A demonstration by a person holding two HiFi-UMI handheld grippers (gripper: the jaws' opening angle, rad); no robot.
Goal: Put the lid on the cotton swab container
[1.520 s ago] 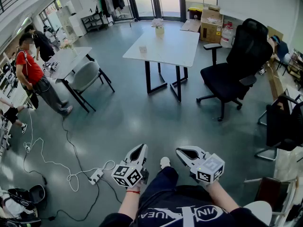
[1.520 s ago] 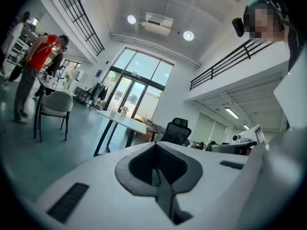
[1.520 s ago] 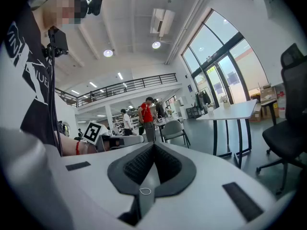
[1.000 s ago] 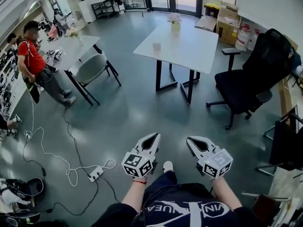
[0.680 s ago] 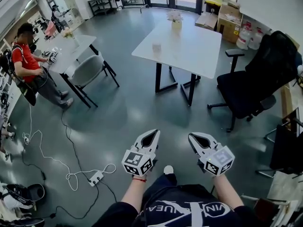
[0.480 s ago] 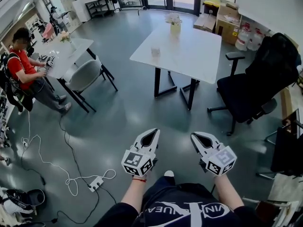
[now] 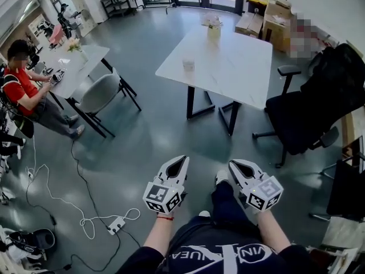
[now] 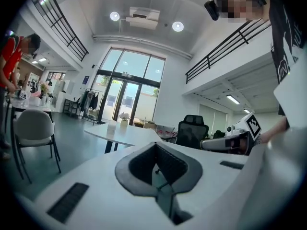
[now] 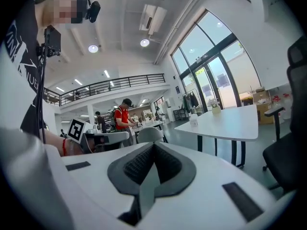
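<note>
Left gripper [image 7: 180, 161] and right gripper [image 7: 233, 165] – both clenched, empty – hang idle, since the container [image 7: 188, 64] sits well ahead, near the table's [image 7: 239, 67] left edge.

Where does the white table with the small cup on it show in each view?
Head view: white table, upper centre.
Left gripper view: table, left of centre, above the jaws.
Right gripper view: table, right of centre.
Shared landmark: black office chair beside the table.

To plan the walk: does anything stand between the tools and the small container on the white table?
Nothing visible does: only bare floor lies between the left tool, the right tool and the white table bearing the small container.
</note>
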